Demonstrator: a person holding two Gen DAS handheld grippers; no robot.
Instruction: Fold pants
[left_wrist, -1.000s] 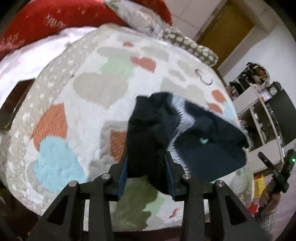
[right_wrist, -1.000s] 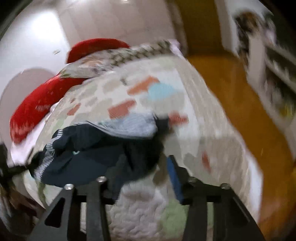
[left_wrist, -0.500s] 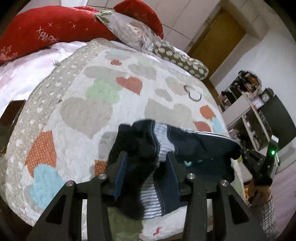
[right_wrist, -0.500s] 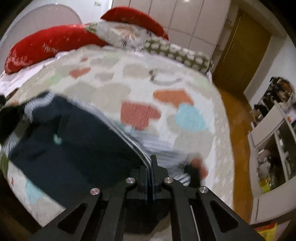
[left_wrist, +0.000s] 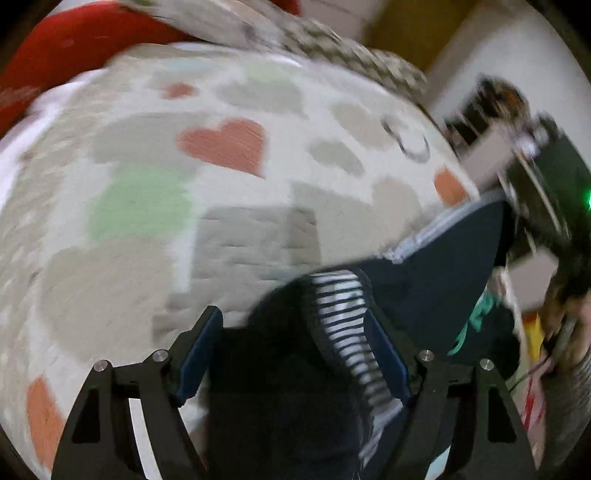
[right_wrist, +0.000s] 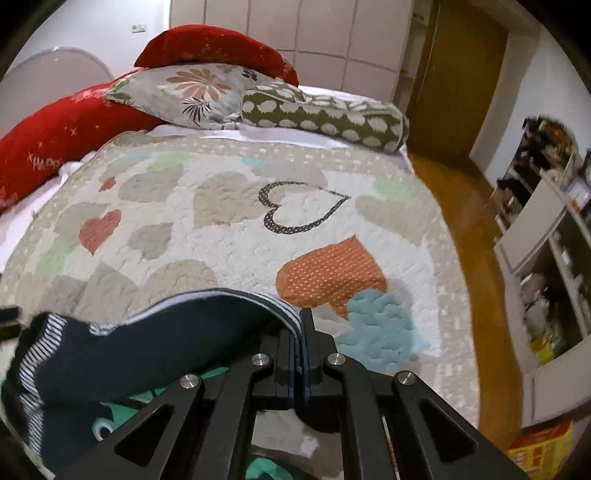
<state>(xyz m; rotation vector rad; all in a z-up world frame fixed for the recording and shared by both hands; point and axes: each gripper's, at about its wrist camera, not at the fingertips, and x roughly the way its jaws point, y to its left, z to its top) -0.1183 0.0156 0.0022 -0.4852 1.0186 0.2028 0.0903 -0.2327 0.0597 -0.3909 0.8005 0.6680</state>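
Observation:
Dark navy pants (left_wrist: 436, 280) with a striped lining and a green print hang stretched over the heart-patterned quilt (left_wrist: 147, 184). My left gripper (left_wrist: 291, 314) has its jaws opening wide. A bunched dark and striped part of the pants lies loosely between its pads, and the view is blurred. In the right wrist view the pants (right_wrist: 155, 343) spread to the lower left. My right gripper (right_wrist: 301, 321) is shut on their striped edge, just above the quilt (right_wrist: 221, 221).
Red pillows (right_wrist: 55, 129), a floral pillow (right_wrist: 184, 92) and a spotted green bolster (right_wrist: 325, 110) lie at the head of the bed. To the right are wooden floor (right_wrist: 461, 221), white shelves (right_wrist: 546, 258) and a yellow box (right_wrist: 543, 450). A person's hand (left_wrist: 565, 295) shows at the far right.
My left gripper's jaws have spread apart around the bunched pants. The right gripper closed on the striped edge and drew it right, pulling the pants out between the two grippers.

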